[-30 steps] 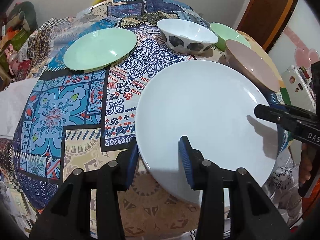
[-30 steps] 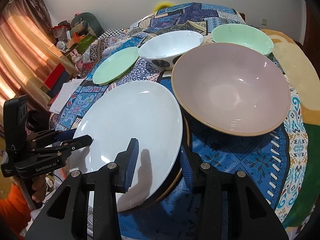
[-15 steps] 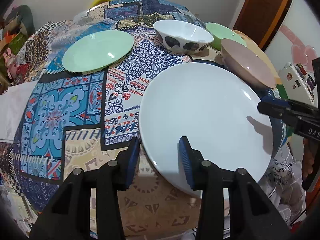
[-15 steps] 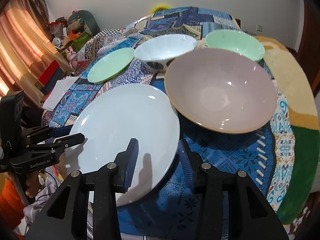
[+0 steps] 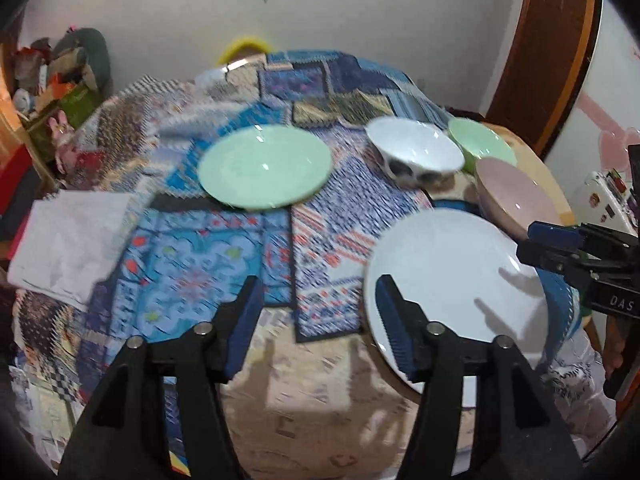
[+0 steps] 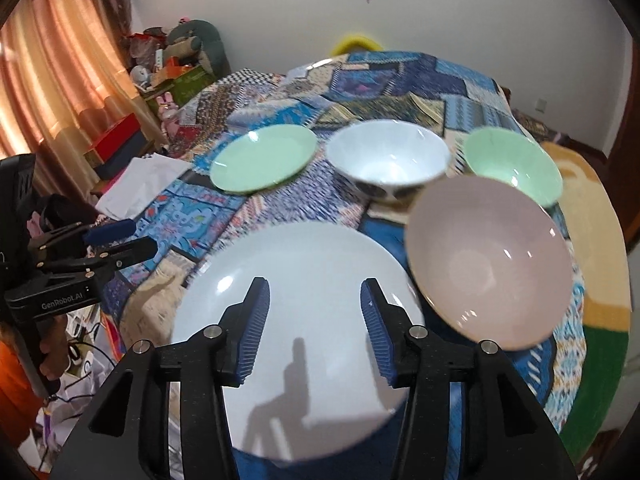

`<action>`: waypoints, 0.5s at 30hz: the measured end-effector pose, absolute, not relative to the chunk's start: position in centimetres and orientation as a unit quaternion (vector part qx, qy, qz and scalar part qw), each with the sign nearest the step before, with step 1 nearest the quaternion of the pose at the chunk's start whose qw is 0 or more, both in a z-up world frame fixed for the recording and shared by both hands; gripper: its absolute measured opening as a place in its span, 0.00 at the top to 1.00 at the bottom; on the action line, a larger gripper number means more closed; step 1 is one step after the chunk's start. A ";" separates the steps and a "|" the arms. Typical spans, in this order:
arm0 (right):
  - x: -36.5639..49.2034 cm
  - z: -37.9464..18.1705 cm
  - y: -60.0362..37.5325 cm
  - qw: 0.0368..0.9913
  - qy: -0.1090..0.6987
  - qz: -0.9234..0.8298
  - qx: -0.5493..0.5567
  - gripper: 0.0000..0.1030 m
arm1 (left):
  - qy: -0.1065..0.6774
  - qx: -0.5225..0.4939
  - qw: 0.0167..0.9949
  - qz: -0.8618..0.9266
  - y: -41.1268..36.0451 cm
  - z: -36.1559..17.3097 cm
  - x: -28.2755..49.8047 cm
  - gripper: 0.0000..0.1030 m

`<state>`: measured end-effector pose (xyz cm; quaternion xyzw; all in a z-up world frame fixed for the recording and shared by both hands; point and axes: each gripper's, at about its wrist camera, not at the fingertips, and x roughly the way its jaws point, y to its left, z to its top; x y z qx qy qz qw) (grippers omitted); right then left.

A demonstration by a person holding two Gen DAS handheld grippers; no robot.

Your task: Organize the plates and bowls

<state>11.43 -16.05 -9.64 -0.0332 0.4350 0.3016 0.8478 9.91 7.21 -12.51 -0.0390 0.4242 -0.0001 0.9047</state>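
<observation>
Both grippers empty: left gripper and right gripper jaws apart, white plate below right. Between grasps; next likely green plate ahead.

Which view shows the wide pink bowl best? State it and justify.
The right wrist view: the wide pink bowl shows its whole interior and rim there. The left wrist view catches it only obliquely at the table's right edge, partly behind the large white plate.
</observation>
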 end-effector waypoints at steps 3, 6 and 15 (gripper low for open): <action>11.7 -9.2 -14.8 0.851 0.424 0.308 -0.032 0.45 | 0.406 -0.026 0.914 0.015 8.2 -11.7 10.2 0.34; 12.4 -9.0 -13.6 0.851 0.422 0.311 -0.030 0.42 | 0.394 -0.029 0.918 0.031 9.7 -11.2 11.0 0.22; 15.4 -8.8 -8.8 0.840 0.431 0.329 -0.036 0.40 | 0.379 -0.008 0.924 0.058 13.1 -11.6 14.2 0.18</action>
